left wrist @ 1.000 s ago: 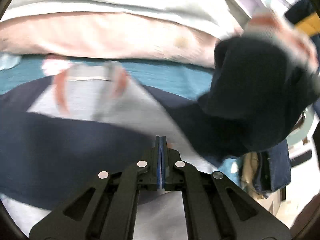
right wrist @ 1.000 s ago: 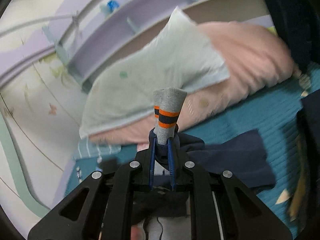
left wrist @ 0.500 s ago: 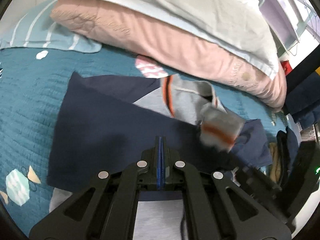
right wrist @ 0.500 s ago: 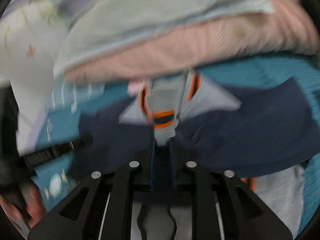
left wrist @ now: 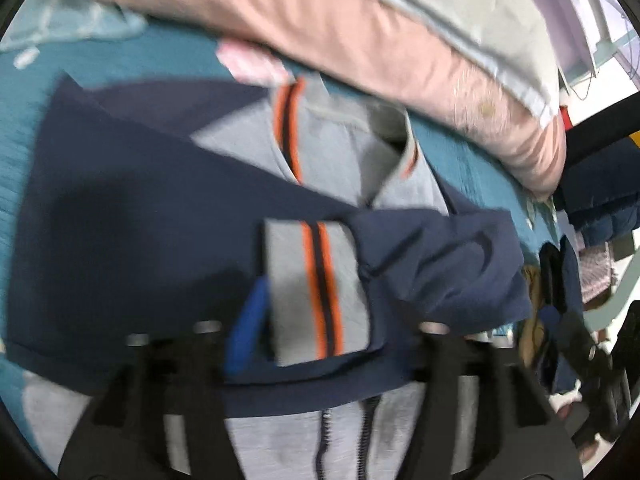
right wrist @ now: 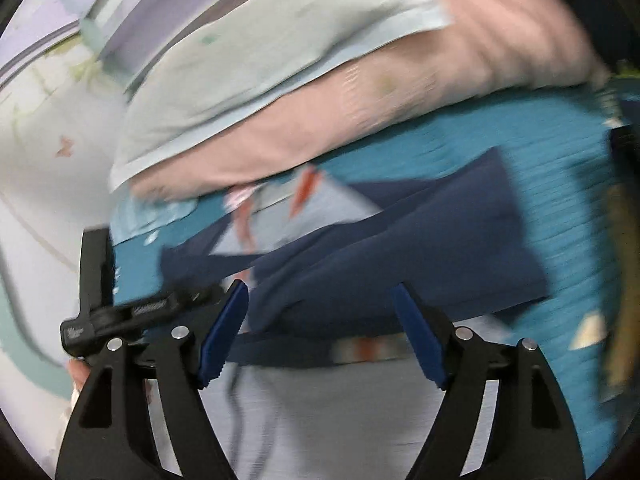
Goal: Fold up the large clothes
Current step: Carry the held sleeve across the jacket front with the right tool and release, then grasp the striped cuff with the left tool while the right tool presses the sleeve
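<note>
A navy and grey zip jacket (left wrist: 132, 216) with orange stripes lies on the teal bedspread (left wrist: 120, 60), both sleeves folded across its chest. The right sleeve's grey cuff (left wrist: 316, 284) with orange and navy stripes lies between the wide-open fingers of my left gripper (left wrist: 320, 320); one blue pad (left wrist: 248, 316) shows beside it, the other is hidden by the sleeve. My right gripper (right wrist: 322, 324) is open and empty over the jacket (right wrist: 400, 248), its blue pads (right wrist: 224, 332) spread apart. The left gripper's body (right wrist: 120, 312) shows at the left of the right wrist view.
A pink pillow (left wrist: 360, 40) under a pale pillow (left wrist: 460, 4) lies along the far side of the bed. A pile of dark clothes (left wrist: 560, 280) sits at the right edge. A lilac bed frame (right wrist: 140, 20) and wall stand behind.
My right gripper carried the sleeve cuff across the jacket, laid it down and opened. My left gripper, shut before, has opened wide around the cuff.
</note>
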